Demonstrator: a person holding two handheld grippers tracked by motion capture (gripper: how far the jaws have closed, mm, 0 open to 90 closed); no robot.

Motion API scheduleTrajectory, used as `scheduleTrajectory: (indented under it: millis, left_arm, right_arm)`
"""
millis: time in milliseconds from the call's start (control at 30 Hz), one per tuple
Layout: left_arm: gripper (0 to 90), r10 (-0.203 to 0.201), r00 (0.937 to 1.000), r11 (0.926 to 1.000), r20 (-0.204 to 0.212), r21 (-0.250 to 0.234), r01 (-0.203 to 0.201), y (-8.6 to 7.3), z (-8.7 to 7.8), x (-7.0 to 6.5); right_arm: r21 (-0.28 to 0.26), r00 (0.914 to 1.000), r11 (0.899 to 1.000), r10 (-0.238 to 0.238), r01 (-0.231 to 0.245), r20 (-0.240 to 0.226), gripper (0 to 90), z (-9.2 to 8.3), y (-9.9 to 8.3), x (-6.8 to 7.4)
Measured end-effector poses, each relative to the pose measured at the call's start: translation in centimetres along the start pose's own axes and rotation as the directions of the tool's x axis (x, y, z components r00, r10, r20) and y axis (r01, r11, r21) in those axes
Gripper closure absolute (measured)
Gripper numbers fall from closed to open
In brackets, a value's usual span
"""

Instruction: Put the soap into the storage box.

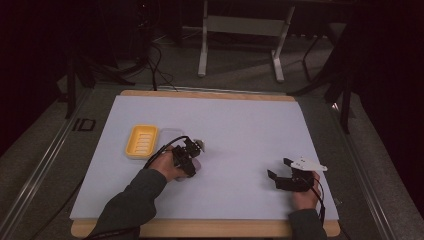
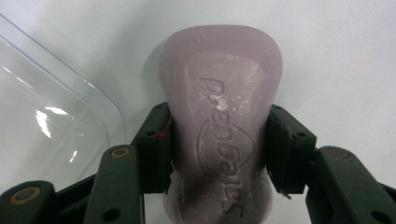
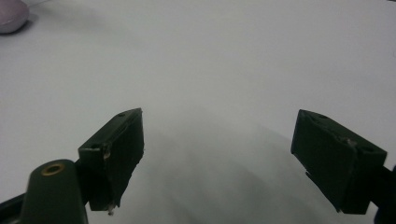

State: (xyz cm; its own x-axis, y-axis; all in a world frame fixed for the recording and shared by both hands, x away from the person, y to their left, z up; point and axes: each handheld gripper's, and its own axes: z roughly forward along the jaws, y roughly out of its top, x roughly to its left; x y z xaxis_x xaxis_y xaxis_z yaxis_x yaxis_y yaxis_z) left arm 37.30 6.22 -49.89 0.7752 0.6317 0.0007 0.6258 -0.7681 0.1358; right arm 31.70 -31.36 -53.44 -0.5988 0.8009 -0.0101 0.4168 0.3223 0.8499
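Soap bar gripped beside the yellow dish.

The yellow soap dish (image 1: 142, 141) lies left; the left gripper (image 2: 219, 149) clenches the lilac soap bar (image 2: 222, 93) on the table. Probably the next move is lifting it into the dish. The right gripper (image 3: 217, 158) rests released, empty.

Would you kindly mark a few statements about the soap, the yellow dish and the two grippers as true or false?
1. The left gripper is closed on the lilac soap bar. True.
2. The right gripper holds the clear lid. False: its jaws stand wide apart with nothing between them, over the bare white mat.
3. The soap lies inside the yellow soap dish. False: the dish holds no soap; the bar is in the left gripper, to the right of the dish.
4. A clear plastic lid lies on the mat beside the soap. True.
5. The soap bar bears embossed lettering. True.
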Motion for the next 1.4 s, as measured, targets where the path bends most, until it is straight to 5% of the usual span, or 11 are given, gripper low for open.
scheduleTrajectory:
  millis: [767, 1400]
  left_arm:
    - [50.0, 0.05, 0.9987, 0.998, -0.01, 0.039, -0.05, 0.1, -0.2, -0.1]
    - [50.0, 0.034, 0.9993, 0.999, -0.013, 0.03, -0.033, -0.3, -1.3, 1.0]
  right_arm:
    - [-0.002, 1.0, 1.0, 0.002, -0.002, 0.0, 16.8, 0.0, 0.0, 0.0]
    - [-0.003, 1.0, 1.0, 0.003, -0.003, 0.0, 16.9, 0.0, 0.0, 0.0]
